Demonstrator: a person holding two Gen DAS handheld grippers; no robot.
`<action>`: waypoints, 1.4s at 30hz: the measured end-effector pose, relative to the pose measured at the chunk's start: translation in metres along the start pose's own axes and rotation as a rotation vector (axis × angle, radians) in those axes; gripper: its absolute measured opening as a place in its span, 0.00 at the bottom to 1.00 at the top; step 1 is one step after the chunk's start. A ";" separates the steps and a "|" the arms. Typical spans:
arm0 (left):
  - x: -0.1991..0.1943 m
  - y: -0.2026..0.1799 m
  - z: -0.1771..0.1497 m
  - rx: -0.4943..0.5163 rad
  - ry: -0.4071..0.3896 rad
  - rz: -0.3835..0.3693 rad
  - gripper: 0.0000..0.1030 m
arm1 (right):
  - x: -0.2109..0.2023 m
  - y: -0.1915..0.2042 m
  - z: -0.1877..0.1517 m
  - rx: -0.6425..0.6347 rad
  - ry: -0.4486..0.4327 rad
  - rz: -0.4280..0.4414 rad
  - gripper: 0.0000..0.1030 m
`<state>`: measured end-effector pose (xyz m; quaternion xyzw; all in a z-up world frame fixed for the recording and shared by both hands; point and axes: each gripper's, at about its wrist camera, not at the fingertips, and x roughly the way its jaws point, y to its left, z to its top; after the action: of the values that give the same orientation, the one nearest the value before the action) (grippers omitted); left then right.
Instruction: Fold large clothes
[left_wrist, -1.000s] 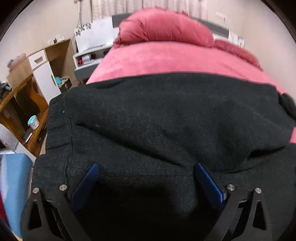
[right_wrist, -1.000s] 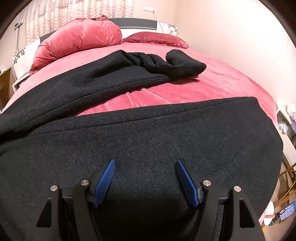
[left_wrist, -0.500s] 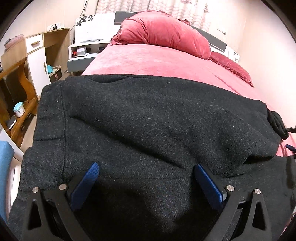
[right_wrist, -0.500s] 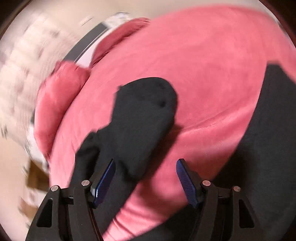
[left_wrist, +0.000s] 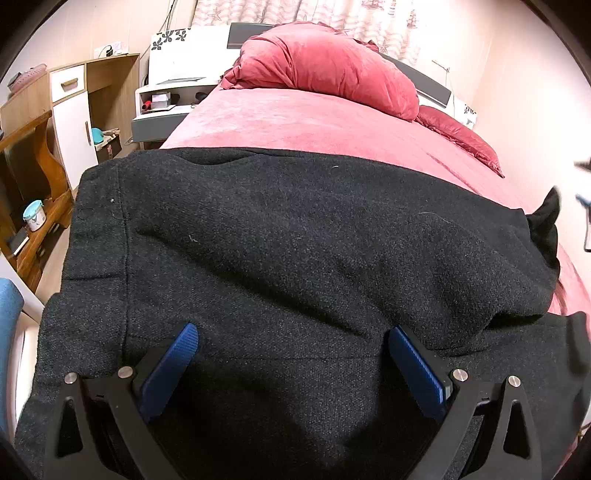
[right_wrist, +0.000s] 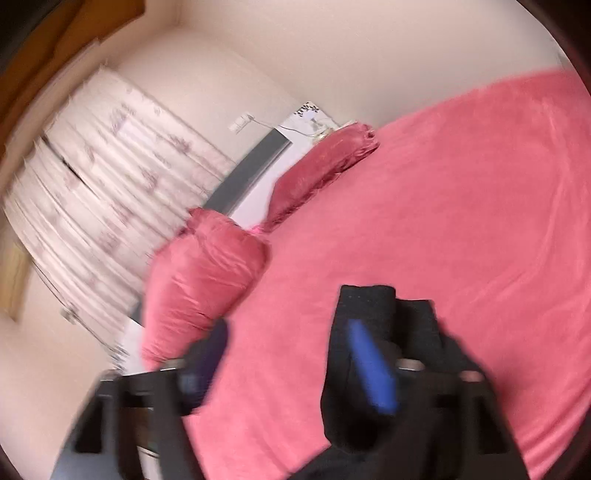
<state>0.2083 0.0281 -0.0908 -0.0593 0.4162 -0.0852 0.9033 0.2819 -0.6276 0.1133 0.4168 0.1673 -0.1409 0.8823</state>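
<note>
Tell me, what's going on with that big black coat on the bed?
A person holding a two-finger tool in each hand is folding a black coat spread over a pink bed. The left gripper hovers open over the coat's near part, gripping nothing. The right gripper is off to the side, near a black sleeve end lying against one of its fingers; its jaws are opening and no pinch shows, though that view is blurred.
</note>
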 end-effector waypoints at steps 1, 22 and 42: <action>0.000 0.000 0.000 0.000 -0.001 0.000 1.00 | -0.001 -0.011 -0.005 -0.033 0.017 -0.063 0.75; 0.001 -0.004 0.001 0.001 0.000 0.005 1.00 | 0.060 -0.087 -0.036 0.014 0.202 -0.188 0.13; 0.001 -0.003 0.001 0.002 0.003 0.008 1.00 | -0.076 -0.229 -0.066 0.485 0.163 -0.156 0.43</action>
<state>0.2094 0.0254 -0.0905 -0.0567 0.4177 -0.0819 0.9031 0.1127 -0.7080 -0.0528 0.6118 0.2309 -0.2104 0.7267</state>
